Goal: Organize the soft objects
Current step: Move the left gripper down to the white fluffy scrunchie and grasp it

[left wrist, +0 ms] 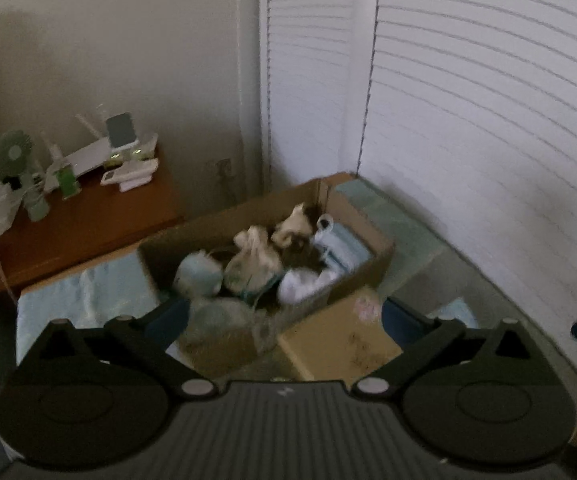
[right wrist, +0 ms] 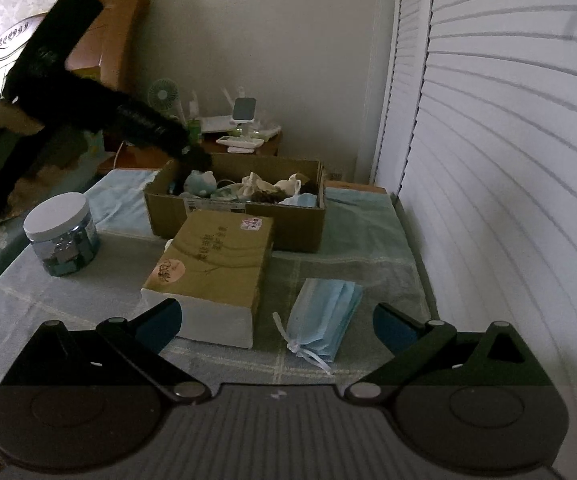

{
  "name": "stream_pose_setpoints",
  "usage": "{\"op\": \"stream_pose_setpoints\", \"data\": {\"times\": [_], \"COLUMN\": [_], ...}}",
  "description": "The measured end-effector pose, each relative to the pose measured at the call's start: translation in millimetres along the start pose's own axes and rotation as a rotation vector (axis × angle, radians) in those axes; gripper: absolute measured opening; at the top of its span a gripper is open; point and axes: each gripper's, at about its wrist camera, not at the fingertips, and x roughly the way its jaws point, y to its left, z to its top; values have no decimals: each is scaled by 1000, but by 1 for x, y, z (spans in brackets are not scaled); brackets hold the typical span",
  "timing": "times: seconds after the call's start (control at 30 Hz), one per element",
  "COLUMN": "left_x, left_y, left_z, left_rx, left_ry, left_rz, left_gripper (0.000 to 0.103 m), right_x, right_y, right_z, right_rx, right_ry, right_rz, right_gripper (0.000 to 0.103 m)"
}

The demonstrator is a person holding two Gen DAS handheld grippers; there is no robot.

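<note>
An open cardboard box (left wrist: 360, 224) (right wrist: 288, 224) on the table holds soft things: a pale blue plush (left wrist: 198, 276) (right wrist: 200, 183), cream and brown plush pieces (left wrist: 254, 258) (right wrist: 260, 188) and blue face masks (left wrist: 340, 246) (right wrist: 302, 200). My left gripper (left wrist: 284, 312) is open above the box's near end; a blurred greenish plush (left wrist: 218, 316) lies between its fingers, apart from both pads. In the right wrist view the left gripper (right wrist: 196, 160) hangs over the box's left end. My right gripper (right wrist: 276, 320) is open and empty, just short of a stack of blue face masks (right wrist: 324, 324) on the tablecloth.
A tan tissue pack (right wrist: 212, 264) (left wrist: 340, 336) lies in front of the box. A white-lidded jar (right wrist: 62, 232) stands at the left. A wooden side table (left wrist: 84, 220) with a small fan and devices is behind. White shutters (right wrist: 508, 140) close the right side.
</note>
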Motion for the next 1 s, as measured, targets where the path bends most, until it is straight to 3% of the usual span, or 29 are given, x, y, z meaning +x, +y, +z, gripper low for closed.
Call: {"op": "stream_pose_setpoints", "data": {"times": [0.47, 0.73, 0.9, 1.0], "left_x": [-15, -5, 6, 16], "left_y": [6, 6, 4, 3], "left_z": [-62, -71, -69, -68], "left_rx": [78, 186, 249, 294], "left_ry": [86, 154, 155, 166], "left_rz": [-25, -8, -16, -22], "left_gripper": [102, 102, 102, 95], "right_x": [-7, 0, 10, 18], "right_y": [3, 4, 2, -1], "right_z": [-5, -3, -2, -1], "right_rx": [-7, -6, -7, -3], "right_ry": [13, 27, 51, 66], "right_rz": [-23, -20, -33, -42], "right_gripper": [103, 103, 103, 103]}}
